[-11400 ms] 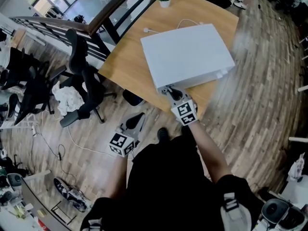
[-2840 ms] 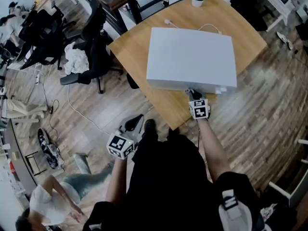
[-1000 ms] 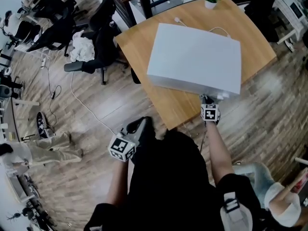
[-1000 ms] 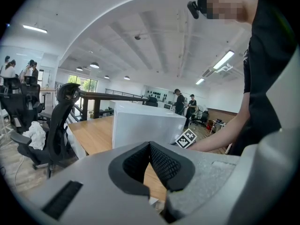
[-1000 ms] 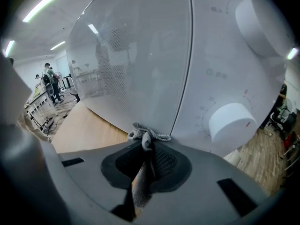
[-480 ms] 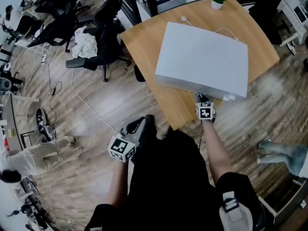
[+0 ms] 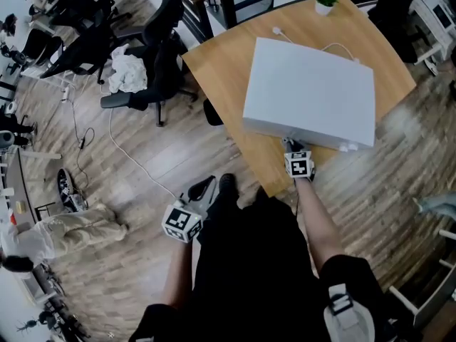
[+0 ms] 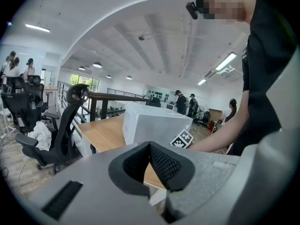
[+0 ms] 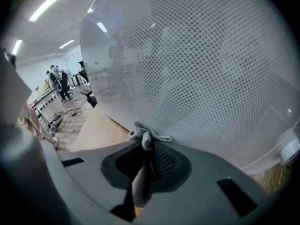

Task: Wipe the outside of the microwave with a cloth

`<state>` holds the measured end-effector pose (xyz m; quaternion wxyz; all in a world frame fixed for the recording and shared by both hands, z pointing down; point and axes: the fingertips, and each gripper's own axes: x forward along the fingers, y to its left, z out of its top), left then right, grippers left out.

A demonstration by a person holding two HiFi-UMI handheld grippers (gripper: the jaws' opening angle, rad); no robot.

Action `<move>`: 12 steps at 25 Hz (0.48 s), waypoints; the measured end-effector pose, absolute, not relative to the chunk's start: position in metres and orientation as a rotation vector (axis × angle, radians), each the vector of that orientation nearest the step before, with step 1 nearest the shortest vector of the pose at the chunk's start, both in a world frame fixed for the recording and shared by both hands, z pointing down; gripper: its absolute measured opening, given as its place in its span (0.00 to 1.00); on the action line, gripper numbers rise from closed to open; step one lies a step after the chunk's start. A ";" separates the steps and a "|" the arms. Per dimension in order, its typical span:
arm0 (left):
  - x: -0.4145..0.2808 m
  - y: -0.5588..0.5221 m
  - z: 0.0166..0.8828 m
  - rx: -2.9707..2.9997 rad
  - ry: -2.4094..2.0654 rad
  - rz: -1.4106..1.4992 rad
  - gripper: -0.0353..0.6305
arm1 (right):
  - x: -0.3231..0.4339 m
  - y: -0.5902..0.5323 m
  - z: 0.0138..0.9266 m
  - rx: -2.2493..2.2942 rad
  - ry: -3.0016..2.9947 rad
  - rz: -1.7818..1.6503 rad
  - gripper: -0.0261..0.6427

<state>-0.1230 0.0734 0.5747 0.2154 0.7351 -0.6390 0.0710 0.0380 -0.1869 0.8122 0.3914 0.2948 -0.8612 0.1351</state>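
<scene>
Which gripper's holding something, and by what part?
Right gripper is shut on the cloth, pinching a bunched fold; a tuft pokes past the tips. Left gripper is shut, empty.

Left gripper (image 8: 150, 149) facing a white microwave (image 8: 154, 124).
Its fingers (image 8: 165, 165) are pressed together with nothing between them. Beyond, the microwave sits on a wooden counter (image 8: 105, 132), with a black office chair (image 8: 65, 125) at left.

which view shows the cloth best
The right gripper view: the cloth is pinched between the right tool's shut jaws, its bunched tip near the microwave's dotted door. The head view shows only that tool at the microwave's front, no cloth. The left gripper view shows the microwave from afar, no cloth.
</scene>
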 end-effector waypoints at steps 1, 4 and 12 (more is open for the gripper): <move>-0.127 0.074 0.574 2.037 -1.767 0.198 0.05 | 0.036 -0.184 0.814 0.749 -2.176 0.358 0.08; -0.140 0.073 0.572 2.051 -1.757 0.194 0.05 | 0.019 -0.179 0.809 0.748 -2.196 0.361 0.09; -0.159 0.058 0.566 2.086 -1.696 0.184 0.05 | -0.017 -0.167 0.806 0.744 -2.197 0.387 0.09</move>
